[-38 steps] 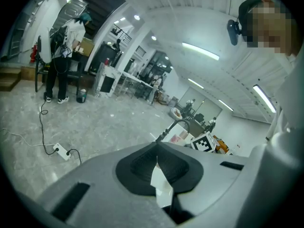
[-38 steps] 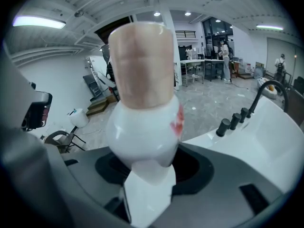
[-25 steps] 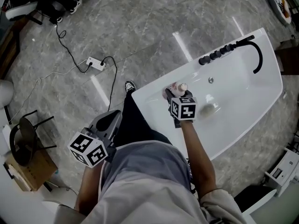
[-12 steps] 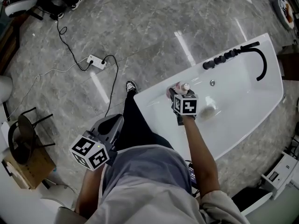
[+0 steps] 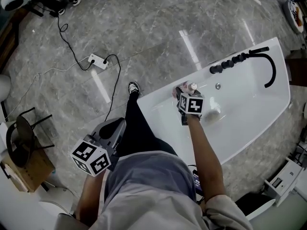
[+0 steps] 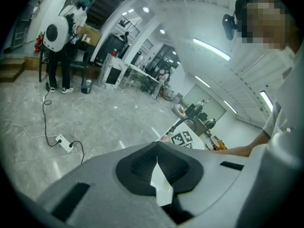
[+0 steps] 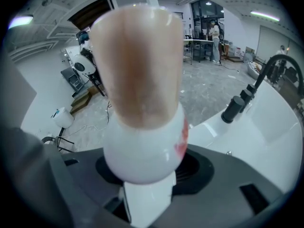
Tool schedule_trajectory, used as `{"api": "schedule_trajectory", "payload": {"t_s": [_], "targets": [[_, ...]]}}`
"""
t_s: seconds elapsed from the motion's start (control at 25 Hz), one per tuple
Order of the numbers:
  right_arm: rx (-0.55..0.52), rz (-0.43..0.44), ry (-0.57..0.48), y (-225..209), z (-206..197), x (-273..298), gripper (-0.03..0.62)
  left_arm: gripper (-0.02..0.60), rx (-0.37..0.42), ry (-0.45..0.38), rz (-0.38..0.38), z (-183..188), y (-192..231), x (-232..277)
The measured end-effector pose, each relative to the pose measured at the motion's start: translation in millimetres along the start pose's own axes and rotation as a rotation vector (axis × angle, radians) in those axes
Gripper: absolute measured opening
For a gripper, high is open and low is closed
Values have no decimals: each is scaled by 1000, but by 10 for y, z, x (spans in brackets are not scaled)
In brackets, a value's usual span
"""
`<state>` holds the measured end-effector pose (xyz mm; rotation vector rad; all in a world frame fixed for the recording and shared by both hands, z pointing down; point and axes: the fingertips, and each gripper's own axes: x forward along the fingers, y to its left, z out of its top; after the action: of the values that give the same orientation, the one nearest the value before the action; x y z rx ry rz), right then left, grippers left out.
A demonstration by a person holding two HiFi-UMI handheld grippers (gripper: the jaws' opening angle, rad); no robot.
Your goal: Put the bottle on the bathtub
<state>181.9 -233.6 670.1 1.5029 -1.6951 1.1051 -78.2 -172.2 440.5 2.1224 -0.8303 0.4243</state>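
Observation:
The bottle has a white body and a pinkish-beige cap, and it fills the right gripper view. My right gripper is shut on its lower part. In the head view the bottle sits just over the near-left rim of the white bathtub, held by the right gripper. My left gripper hangs low beside the person's leg, away from the tub. Its jaws are shut with nothing between them in the left gripper view.
A black faucet and a row of black knobs stand on the tub's far rim. A pale object lies inside the tub. On the grey floor are a power strip with cables, a black stool and a cardboard box.
My right gripper has carried the bottle a little farther over the tub's rim. The left gripper has hardly moved.

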Motion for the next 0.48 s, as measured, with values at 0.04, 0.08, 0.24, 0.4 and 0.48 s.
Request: {"api": "schedule_trajectory", "payload": {"t_s": [0.04, 0.08, 0.24, 0.4, 0.48], "targets": [[5, -3, -2, -17, 16, 17, 222, 5, -3, 2, 1, -2, 10, 8], [10, -5, -7, -35, 34, 35, 222, 5, -5, 3, 1, -5, 19, 18], [29, -18, -36, -74, 111, 80, 222, 5, -8, 10, 1, -18, 40, 58], [29, -31, -59, -92, 144, 94, 222, 5, -13, 18, -5, -1, 34, 133], [12, -36, -66, -61, 133, 90, 222, 5, -14, 21, -7, 3, 43, 141]]}}
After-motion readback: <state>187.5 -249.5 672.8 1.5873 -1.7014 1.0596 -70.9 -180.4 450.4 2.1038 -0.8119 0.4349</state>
